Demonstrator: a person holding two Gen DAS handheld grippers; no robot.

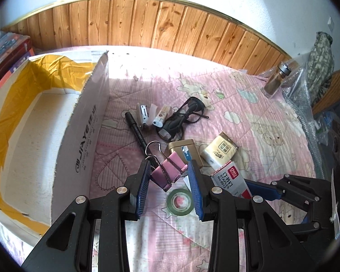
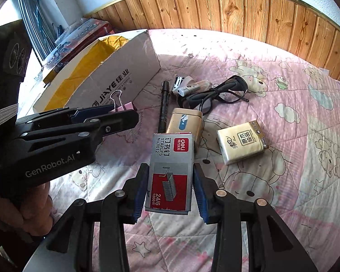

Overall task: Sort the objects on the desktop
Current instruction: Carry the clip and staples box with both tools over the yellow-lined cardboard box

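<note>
Across a bed: a pink cartoon-print quilt (image 2: 272, 72) filled both views, with wood panelling along the top edge of each frame.
Left tongs (image 1: 168, 176): at lower centre of the left wrist view, partly closed on a pink binder clip (image 1: 167, 171), which hung tilted between the blue pads, clear of the quilt.
Right tongs (image 2: 170, 181): at lower centre of the right wrist view, partly closed on a grey and red box of staples (image 2: 168, 172), pads pressed to its two long sides, box raised above the quilt.
Sorting box: an open white cardboard box (image 1: 88, 122) lined with yellow tape filled the left of the left wrist view; the part of its floor that showed held nothing.
Left on the quilt, middle of frame: a black pen (image 2: 163, 111), a small stapler (image 2: 178, 82), a small white tube (image 2: 192, 88), black glasses (image 2: 224, 95), a gold tin (image 2: 184, 122) and a pack of tissues (image 2: 242, 141).
Below the left tongs: a green roll of tape (image 1: 180, 201) lay flat on the quilt.
Upper right, left wrist view: a glass jar (image 1: 276, 81) with a metal lid stood upright at the quilt's edge.
Progress: judged early. Two items were lifted but not yet in the box; at least seven more waited.
Next, as a guess: both loads would need carrying toward the box at the left.
</note>
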